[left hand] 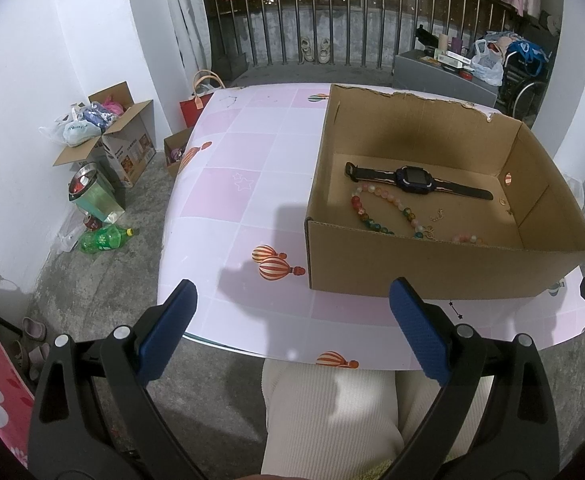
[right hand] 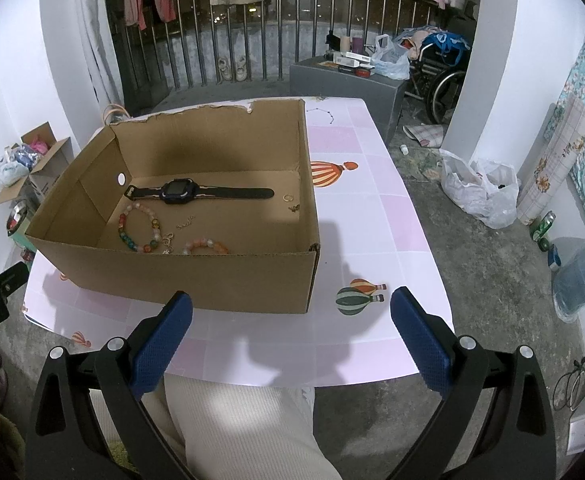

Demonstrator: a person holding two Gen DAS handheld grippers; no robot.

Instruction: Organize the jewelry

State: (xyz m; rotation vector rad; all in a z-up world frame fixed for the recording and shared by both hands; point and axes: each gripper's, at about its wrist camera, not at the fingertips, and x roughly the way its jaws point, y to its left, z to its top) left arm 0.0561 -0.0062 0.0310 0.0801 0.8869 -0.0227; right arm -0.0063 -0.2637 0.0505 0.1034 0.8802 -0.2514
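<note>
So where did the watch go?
The watch lies flat on the cardboard box floor near its far wall, just behind the colourful bead bracelet.

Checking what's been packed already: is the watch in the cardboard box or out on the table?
In. The watch lies flat on the floor of the cardboard box, strap stretched out, beside the bead bracelets.

Box (left hand: 432, 268) near wall hides part of the pale bracelet (left hand: 470, 239) in left view; in right view it cuts the lower edge of both the pale one and the bead bracelet (right hand: 138, 226). Small gold bits by the watch: ring (right hand: 288, 197) readable, charm (right hand: 293, 208) and chain (right hand: 185, 222) too small to ID. Table (left hand: 252, 184) far-right corner behind box. Person's legs (right hand: 248, 432) cut off at bottom edge.
</note>
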